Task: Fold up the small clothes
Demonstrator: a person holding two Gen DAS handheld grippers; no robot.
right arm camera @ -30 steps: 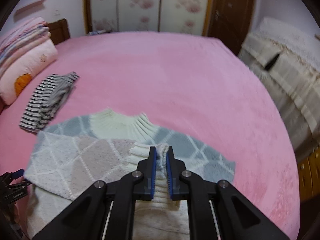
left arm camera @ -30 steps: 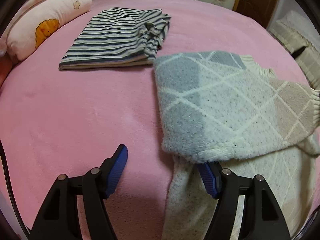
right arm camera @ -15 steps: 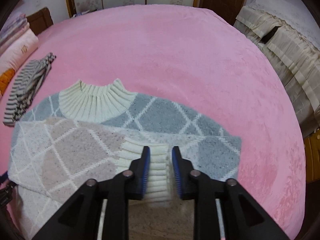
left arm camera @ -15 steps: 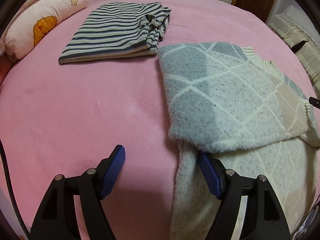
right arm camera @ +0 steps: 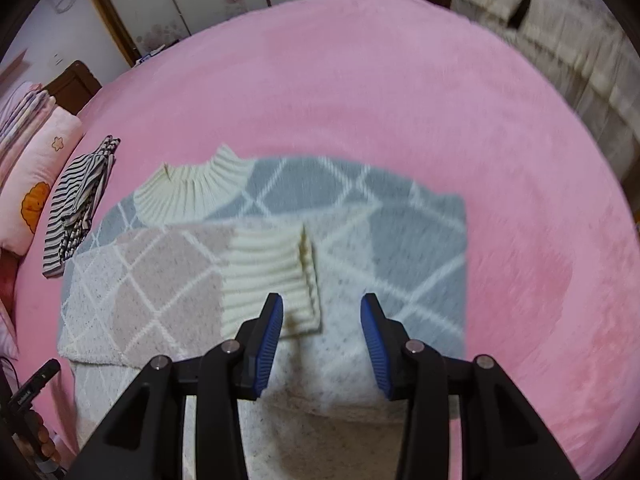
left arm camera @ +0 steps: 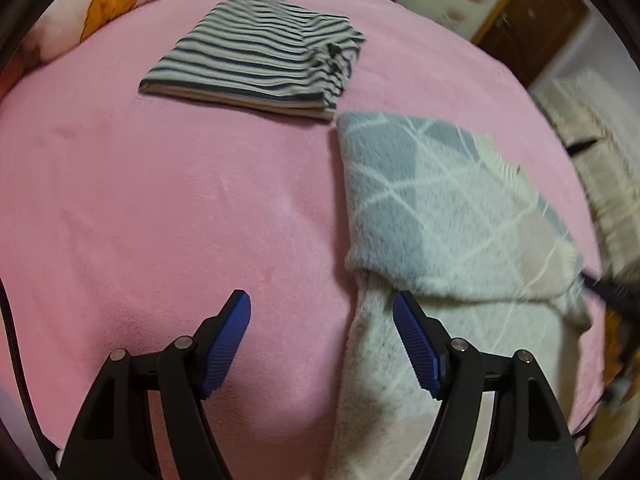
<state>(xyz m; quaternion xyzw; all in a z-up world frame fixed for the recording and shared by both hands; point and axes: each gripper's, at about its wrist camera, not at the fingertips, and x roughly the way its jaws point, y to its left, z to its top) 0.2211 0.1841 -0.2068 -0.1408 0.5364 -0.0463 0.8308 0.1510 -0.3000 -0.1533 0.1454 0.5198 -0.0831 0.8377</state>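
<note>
A grey, beige and cream diamond-pattern sweater [right arm camera: 360, 220] lies flat on the pink bed [right arm camera: 360, 80], its ribbed collar [right arm camera: 192, 188] at the far side. One sleeve is folded across the body, and its cream ribbed cuff [right arm camera: 268, 272] rests on the chest. My right gripper [right arm camera: 322, 308] hovers just above the cuff's near corner. Its jaws are opening and nothing is pinched between them. In the left wrist view the sweater [left arm camera: 440, 208] has its folded side edge by my left gripper [left arm camera: 322, 312]. That gripper is open over the blanket and the sweater's lower edge.
A folded striped garment [left arm camera: 260, 64] lies beyond the sweater, near cartoon-print pillows [left arm camera: 120, 4]. Floral wardrobe doors [right arm camera: 200, 0] stand behind the bed. Beige covered furniture [right arm camera: 560, 40] runs along the right side. Bare pink blanket [left arm camera: 160, 200] spreads to the left of the sweater.
My right gripper let go of the sleeve cuff and its jaws spread apart. The cuff now lies flat on the sweater. The left gripper shifted and rolled slightly, staying open.
</note>
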